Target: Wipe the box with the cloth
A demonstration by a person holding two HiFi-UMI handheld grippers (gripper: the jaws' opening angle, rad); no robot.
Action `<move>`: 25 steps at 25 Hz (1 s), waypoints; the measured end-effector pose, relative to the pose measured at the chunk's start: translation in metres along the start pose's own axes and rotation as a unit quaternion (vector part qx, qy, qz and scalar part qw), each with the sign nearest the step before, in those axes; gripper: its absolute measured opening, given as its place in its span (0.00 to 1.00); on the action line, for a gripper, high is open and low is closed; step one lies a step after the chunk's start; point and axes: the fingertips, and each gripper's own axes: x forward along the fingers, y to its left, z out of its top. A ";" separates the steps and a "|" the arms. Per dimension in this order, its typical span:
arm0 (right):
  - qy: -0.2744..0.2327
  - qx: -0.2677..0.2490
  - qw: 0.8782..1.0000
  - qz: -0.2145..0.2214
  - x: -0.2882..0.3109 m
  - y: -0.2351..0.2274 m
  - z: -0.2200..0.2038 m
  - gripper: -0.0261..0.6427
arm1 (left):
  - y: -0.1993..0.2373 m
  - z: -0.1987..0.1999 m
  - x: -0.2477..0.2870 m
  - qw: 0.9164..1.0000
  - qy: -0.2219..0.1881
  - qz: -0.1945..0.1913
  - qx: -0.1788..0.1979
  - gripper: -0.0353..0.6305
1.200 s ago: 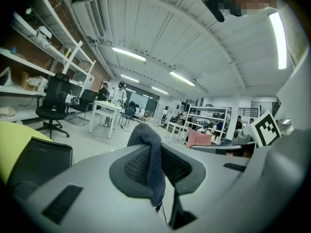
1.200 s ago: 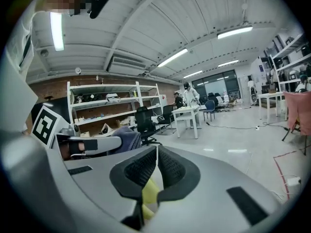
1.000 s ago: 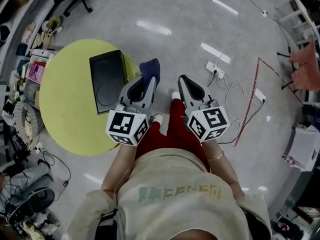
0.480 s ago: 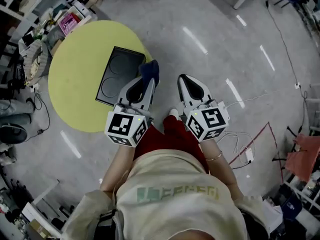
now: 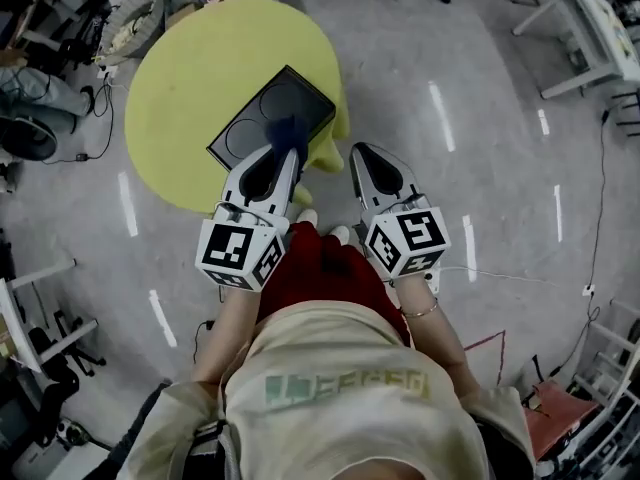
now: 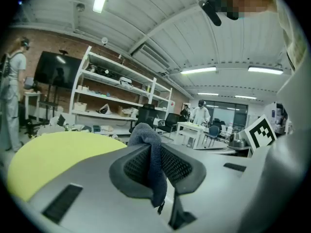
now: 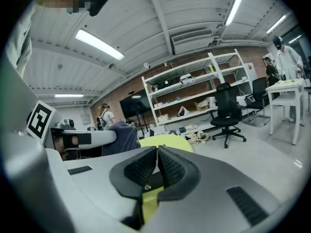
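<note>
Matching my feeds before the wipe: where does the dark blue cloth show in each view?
Head view: dark blue cloth at the left gripper tip, over the flat black box.
Left gripper view: cloth at centre, pinched between the jaws.
Right gripper view: cloth left of centre, beyond the jaws.
Shared landmark: the round yellow table, in all three.

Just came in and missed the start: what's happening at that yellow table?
A person holds a gripper in each hand. The left gripper is shut on a dark blue cloth, held over the black box on the round yellow table; contact is unclear. The right gripper is shut and empty, beside the table.
</note>
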 end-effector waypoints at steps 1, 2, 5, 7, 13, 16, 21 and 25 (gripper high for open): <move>0.005 -0.005 1.000 0.014 0.011 0.004 0.002 0.10 | 0.011 0.003 0.000 1.000 -0.003 0.016 -0.004 0.15; 0.009 -0.011 1.000 0.027 0.022 0.009 0.004 0.10 | 0.023 0.005 -0.001 0.999 -0.005 0.031 -0.008 0.15; 0.021 -0.031 0.998 0.055 0.054 0.024 0.009 0.10 | 0.061 0.010 -0.002 0.998 -0.010 0.064 -0.018 0.15; 0.031 -0.044 0.996 0.068 0.072 0.028 0.012 0.10 | 0.083 0.015 0.002 0.996 -0.015 0.080 -0.028 0.15; 0.056 -0.064 0.992 0.094 0.128 0.023 0.024 0.10 | 0.136 0.028 0.030 0.992 -0.023 0.113 -0.047 0.15; 0.063 -0.072 0.990 0.106 0.158 0.033 0.031 0.10 | 0.163 0.036 0.039 0.991 -0.023 0.116 -0.054 0.15; 0.076 -0.082 0.986 0.120 0.203 0.050 0.033 0.10 | 0.206 0.045 0.052 0.992 -0.023 0.111 -0.051 0.15; 0.087 -0.085 0.986 0.116 0.226 0.059 0.032 0.10 | 0.234 0.050 0.067 0.994 -0.010 0.090 -0.054 0.15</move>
